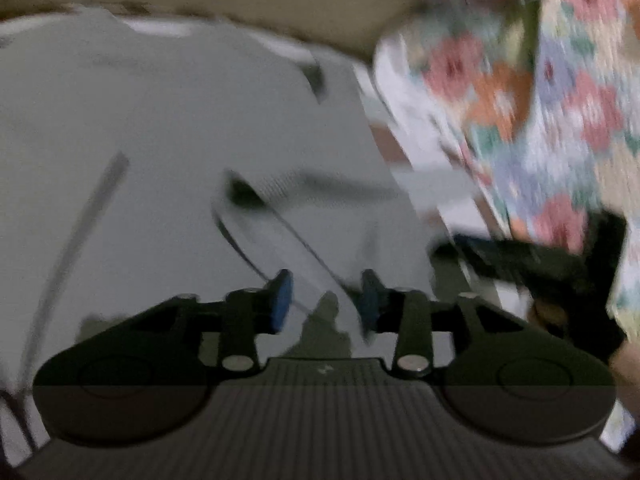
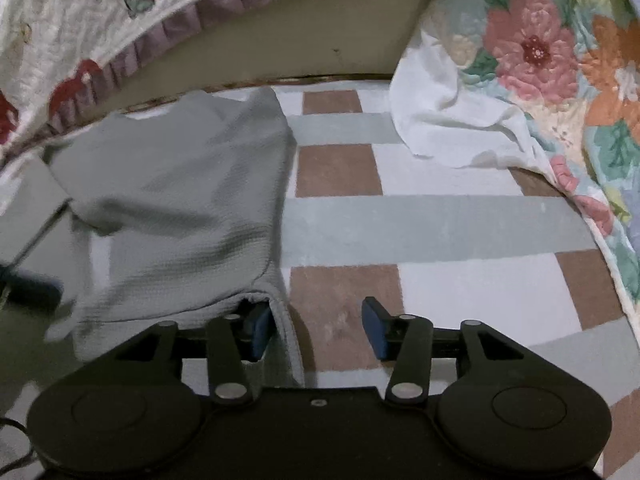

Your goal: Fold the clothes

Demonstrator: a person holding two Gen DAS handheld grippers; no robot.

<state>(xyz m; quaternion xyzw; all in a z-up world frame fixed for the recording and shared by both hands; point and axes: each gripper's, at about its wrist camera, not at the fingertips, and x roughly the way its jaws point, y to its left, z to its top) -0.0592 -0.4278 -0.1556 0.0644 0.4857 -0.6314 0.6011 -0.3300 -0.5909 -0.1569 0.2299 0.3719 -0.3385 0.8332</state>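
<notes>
A grey waffle-knit garment point(image 1: 160, 140) lies spread on the bed and fills most of the blurred left wrist view. A folded band of it runs diagonally down between the blue pads of my left gripper point(image 1: 326, 300), which stand apart without pressing on it. In the right wrist view the same garment point(image 2: 172, 184) lies at the left on the checked sheet point(image 2: 400, 220). My right gripper point(image 2: 318, 330) is open over the garment's near right corner. The hem edge hangs just inside its left pad point(image 2: 260, 332), and the right pad is over bare sheet.
A floral quilt point(image 2: 540, 52) with a white cloth point(image 2: 448, 120) draped off it is piled at the right. A frilled embroidered cover point(image 2: 80, 20) and a beige panel point(image 2: 320, 32) close off the far side. A dark blurred shape point(image 1: 540, 264) sits right of the garment.
</notes>
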